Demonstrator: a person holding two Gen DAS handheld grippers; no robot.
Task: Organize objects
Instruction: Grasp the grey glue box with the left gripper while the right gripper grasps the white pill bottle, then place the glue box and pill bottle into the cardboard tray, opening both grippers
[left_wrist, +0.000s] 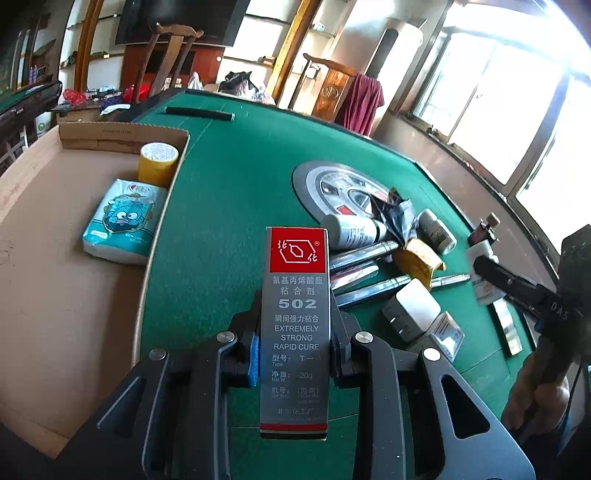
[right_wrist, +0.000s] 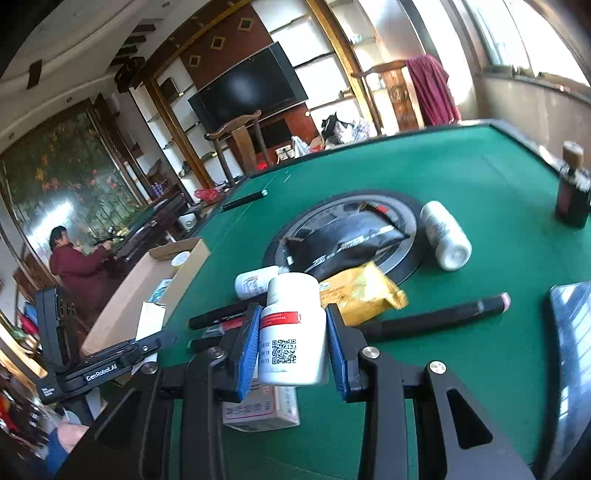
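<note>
Blue pads of the left gripper were pressed narrowly on a grey glue box, tilted downward near the cardboard box. A white bottle was clamped by the right gripper above the green table.

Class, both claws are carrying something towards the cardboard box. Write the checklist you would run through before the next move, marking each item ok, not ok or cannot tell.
1. Left claw grips the 502 glue box: ok.
2. Right claw holds the white pill bottle: ok, pads on both sides.
3. Bottle clear of the table: ok, lifted.
4. Cardboard box has free floor space: ok; only the tissue pack and yellow tape roll lie inside.
5. Bottle cap tight: cannot tell.
</note>
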